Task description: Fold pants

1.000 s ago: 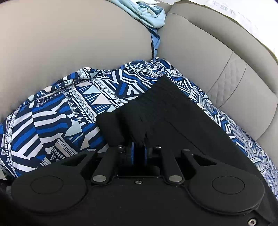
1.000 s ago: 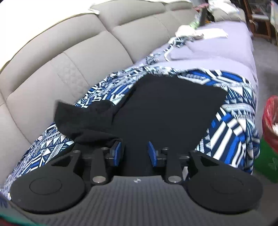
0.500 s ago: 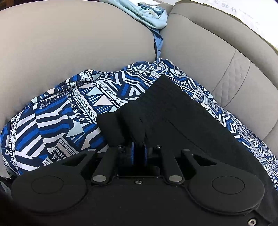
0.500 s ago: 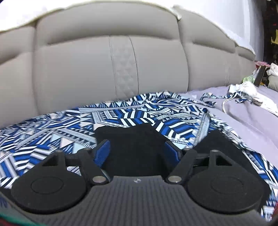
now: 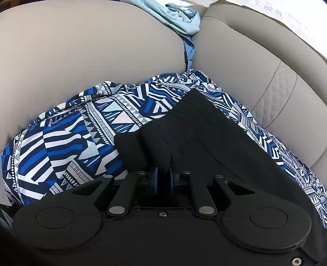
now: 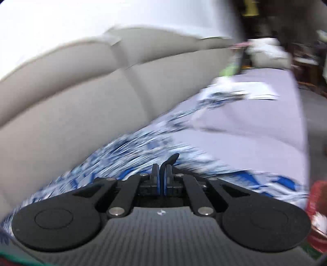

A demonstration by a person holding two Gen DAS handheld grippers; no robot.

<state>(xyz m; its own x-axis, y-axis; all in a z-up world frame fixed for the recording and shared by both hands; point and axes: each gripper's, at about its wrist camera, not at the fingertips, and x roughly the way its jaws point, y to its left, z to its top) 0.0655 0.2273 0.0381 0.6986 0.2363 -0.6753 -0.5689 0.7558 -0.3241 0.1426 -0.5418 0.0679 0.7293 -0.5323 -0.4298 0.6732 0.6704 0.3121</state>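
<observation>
I log a grey-beige sofa [image 5: 85, 61] with padded back cushions, one bearing a quilted diamond panel. On its seat I see a blue-and-white geometric-print cloth [image 5: 67, 143], the black pants [image 5: 214, 139] lying on it. A light blue garment [image 5: 179, 18] sits over the back cushions.

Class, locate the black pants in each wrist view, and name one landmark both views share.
Left wrist view: the black pants fill the centre and lower right, their ribbed edge bunched in the shut left gripper.
Right wrist view: only a thin black strip shows at centre, pinched in the shut right gripper.
Shared landmark: the blue-and-white patterned cloth beneath.
</observation>
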